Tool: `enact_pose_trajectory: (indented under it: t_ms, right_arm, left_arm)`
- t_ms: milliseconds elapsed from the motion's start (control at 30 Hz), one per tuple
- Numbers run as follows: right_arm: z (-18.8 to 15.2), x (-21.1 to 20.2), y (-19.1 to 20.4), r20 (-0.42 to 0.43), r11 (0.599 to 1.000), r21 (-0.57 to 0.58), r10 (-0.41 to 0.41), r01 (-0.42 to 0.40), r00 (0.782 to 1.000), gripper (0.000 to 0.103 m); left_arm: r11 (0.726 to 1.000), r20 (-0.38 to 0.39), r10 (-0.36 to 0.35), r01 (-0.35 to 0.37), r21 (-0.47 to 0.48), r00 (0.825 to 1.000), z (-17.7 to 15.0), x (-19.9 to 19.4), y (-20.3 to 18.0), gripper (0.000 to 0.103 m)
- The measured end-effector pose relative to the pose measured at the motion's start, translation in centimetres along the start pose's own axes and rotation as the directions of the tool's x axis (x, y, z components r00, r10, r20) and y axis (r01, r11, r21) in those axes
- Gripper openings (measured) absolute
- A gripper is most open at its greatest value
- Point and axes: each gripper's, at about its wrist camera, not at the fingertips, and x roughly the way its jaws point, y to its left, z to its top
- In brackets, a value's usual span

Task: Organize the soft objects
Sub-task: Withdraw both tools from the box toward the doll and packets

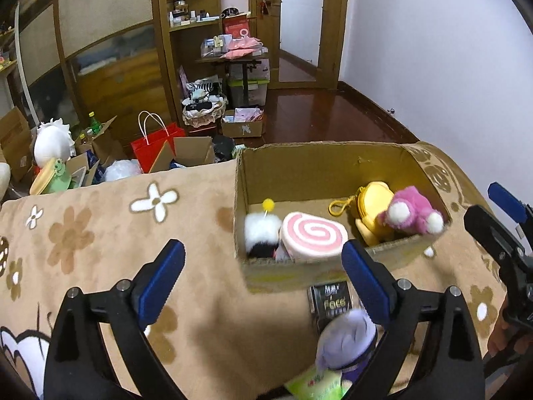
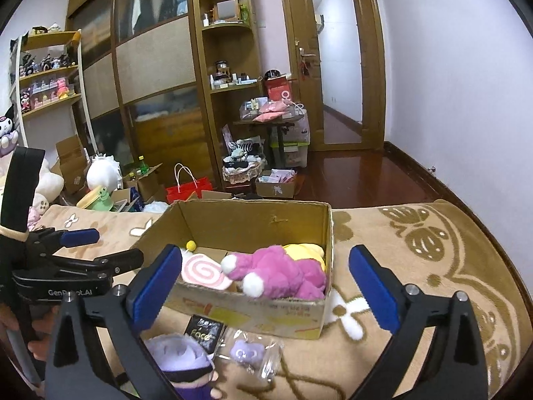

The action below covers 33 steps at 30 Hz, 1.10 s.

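Note:
An open cardboard box (image 1: pixel 319 170) (image 2: pixel 253 313) stands on a beige flowered blanket (image 1: pixel 83 233). Inside lie a pink swirl-roll plush (image 1: pixel 313 233) (image 2: pixel 203 271), a white-and-black fluffy toy (image 1: pixel 261 233), a yellow plush (image 1: pixel 373 203) and a pink bear (image 1: pixel 413 213) (image 2: pixel 279 273) leaning on the near rim. My left gripper (image 1: pixel 263 255) (image 2: pixel 110 248) is open before the box's left part, nothing between its pads. My right gripper (image 2: pixel 266 256) (image 1: pixel 499 220) stands open in front of the pink bear, apart from it. A purple-haired doll (image 1: pixel 346 336) (image 2: pixel 176 350) lies on the blanket below both grippers.
A black packet (image 1: pixel 329 300) (image 2: pixel 205 331) and a clear pouch with a purple bear (image 2: pixel 246 353) lie before the box. Beyond the bed edge: a red bag (image 1: pixel 156 146), cardboard boxes (image 1: pixel 241 126), a white plush (image 1: pixel 51 143), wardrobe and shelves.

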Motion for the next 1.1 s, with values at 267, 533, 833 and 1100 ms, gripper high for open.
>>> enact_pose_trajectory:
  t_ms: [267,533,833,1100]
  right_arm:
    - [-0.6,-3.7,1.6,0.011,1.000,-0.026,0.017,-0.017,1.000,0.103]
    - [-1.3,-7.0,2.7,0.013,0.998,-0.020,0.052,-0.051,0.999,0.103]
    - [-2.3,-9.6,3.6,0.014,0.997,-0.047,0.066,-0.065,0.998,0.103]
    - [-3.4,-10.0,3.8,-0.004,0.996,-0.047,0.076,-0.076,0.997,0.103]
  left_arm:
    - [0.999,-0.039,0.021,-0.022,-0.033,0.999,-2.0,-3.3,1.0,0.094]
    - [0.997,-0.065,0.070,-0.072,-0.022,0.995,-4.0,-6.3,1.1,0.094]
    - [0.998,-0.094,0.062,-0.063,-0.013,0.994,-6.2,-8.1,0.3,0.094]
    - [0.999,-0.126,0.049,-0.050,-0.005,0.991,-7.2,-7.2,-0.3,0.094]
